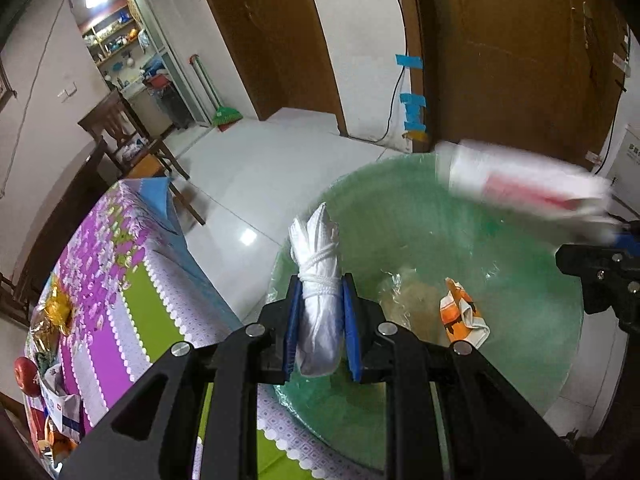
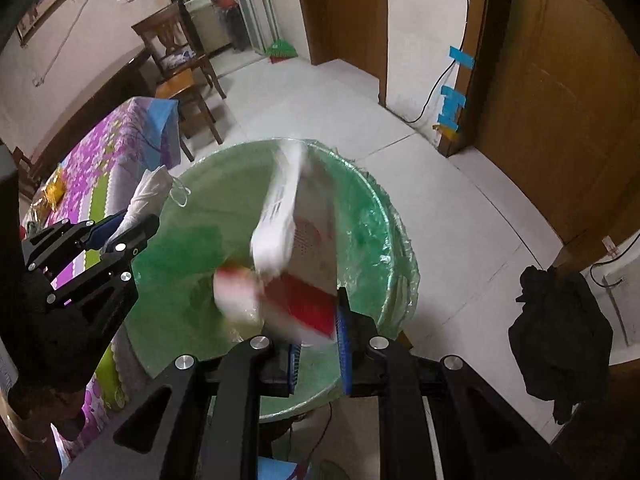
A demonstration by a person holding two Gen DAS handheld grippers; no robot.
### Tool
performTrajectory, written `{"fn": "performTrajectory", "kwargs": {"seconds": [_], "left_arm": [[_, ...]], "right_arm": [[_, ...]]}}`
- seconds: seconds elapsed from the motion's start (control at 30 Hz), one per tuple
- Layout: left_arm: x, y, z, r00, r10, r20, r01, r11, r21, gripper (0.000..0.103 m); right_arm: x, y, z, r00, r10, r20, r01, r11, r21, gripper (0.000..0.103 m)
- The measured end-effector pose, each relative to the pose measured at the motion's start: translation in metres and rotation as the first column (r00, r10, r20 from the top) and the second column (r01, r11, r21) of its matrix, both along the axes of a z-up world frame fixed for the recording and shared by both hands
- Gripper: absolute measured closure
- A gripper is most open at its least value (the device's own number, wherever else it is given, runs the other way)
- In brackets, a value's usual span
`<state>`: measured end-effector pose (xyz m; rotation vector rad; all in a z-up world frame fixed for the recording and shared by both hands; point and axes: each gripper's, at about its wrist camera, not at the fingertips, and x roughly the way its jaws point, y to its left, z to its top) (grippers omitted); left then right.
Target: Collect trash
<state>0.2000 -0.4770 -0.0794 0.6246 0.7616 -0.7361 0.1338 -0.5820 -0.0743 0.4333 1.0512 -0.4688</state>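
A round bin lined with a green plastic bag stands on the floor beside the table. My left gripper is shut on a white bundle tied with string, held upright over the bin's left rim. My right gripper is shut on a white and red carton, blurred by motion, over the bin's opening. Inside the bin lie an orange and white wrapper and some clear plastic.
A table with a purple and green flowered cloth is left of the bin, carrying an apple and gold wrappers. Wooden chairs stand behind it. A black cloth lies on the tiled floor at right, near brown doors.
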Motion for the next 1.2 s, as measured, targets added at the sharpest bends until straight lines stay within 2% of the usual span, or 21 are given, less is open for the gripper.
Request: {"fn": "performTrajectory", "kwargs": {"seconds": [0.17, 0.2, 0.23, 0.27, 0.3, 0.33, 0.43, 0.9, 0.97, 1.1, 1.2], "left_arm": [[0.003, -0.007, -0.008, 1.000, -0.016, -0.026, 0.017, 1.000, 0.019, 0.082], [0.003, -0.009, -0.009, 0.999, -0.032, -0.031, 0.033, 0.999, 0.028, 0.081], [-0.002, -0.011, -0.011, 0.998, -0.057, -0.022, 0.058, 0.997, 0.050, 0.066], [-0.006, -0.012, -0.010, 0.997, -0.072, 0.002, 0.072, 0.996, 0.053, 0.047], [-0.012, -0.010, -0.008, 0.995, -0.088, 0.041, 0.086, 0.995, 0.042, 0.040], [-0.016, -0.010, -0.006, 0.993, -0.096, 0.066, 0.094, 0.995, 0.038, 0.037], [-0.022, -0.012, -0.007, 0.991, -0.107, 0.084, 0.102, 0.993, 0.060, 0.037], [-0.023, -0.004, -0.004, 0.993, -0.074, 0.088, 0.070, 0.996, 0.051, 0.037], [-0.024, -0.002, -0.003, 0.993, -0.068, 0.096, 0.064, 0.997, 0.046, 0.037], [-0.025, 0.005, 0.001, 0.994, -0.050, 0.096, 0.047, 0.999, 0.024, 0.037], [-0.025, 0.013, 0.006, 0.994, -0.026, 0.103, 0.027, 1.000, 0.000, 0.037]], "right_arm": [[0.009, 0.002, -0.003, 1.000, 0.003, 0.007, -0.003, 1.000, -0.026, 0.085], [0.009, 0.000, -0.002, 1.000, -0.011, 0.013, 0.011, 1.000, -0.022, 0.072], [0.008, -0.002, -0.001, 0.999, -0.028, 0.021, 0.028, 0.999, -0.015, 0.067], [0.006, -0.004, 0.001, 0.998, -0.038, 0.040, 0.039, 0.999, -0.014, 0.067], [0.004, -0.007, 0.002, 0.998, -0.042, 0.042, 0.042, 0.999, -0.018, 0.067], [0.002, -0.008, 0.003, 0.998, -0.046, 0.043, 0.047, 0.999, -0.022, 0.067], [-0.005, -0.012, 0.005, 0.998, -0.050, 0.037, 0.051, 0.998, -0.037, 0.067], [-0.024, -0.008, 0.005, 0.999, -0.046, 0.025, 0.048, 0.993, -0.105, 0.067], [-0.028, -0.008, 0.007, 0.998, -0.054, 0.036, 0.057, 0.993, -0.103, 0.066], [-0.037, -0.008, 0.007, 0.996, -0.071, 0.058, 0.077, 0.991, -0.109, 0.056], [-0.044, -0.009, 0.006, 0.994, -0.082, 0.078, 0.089, 0.992, -0.093, 0.055]]}}
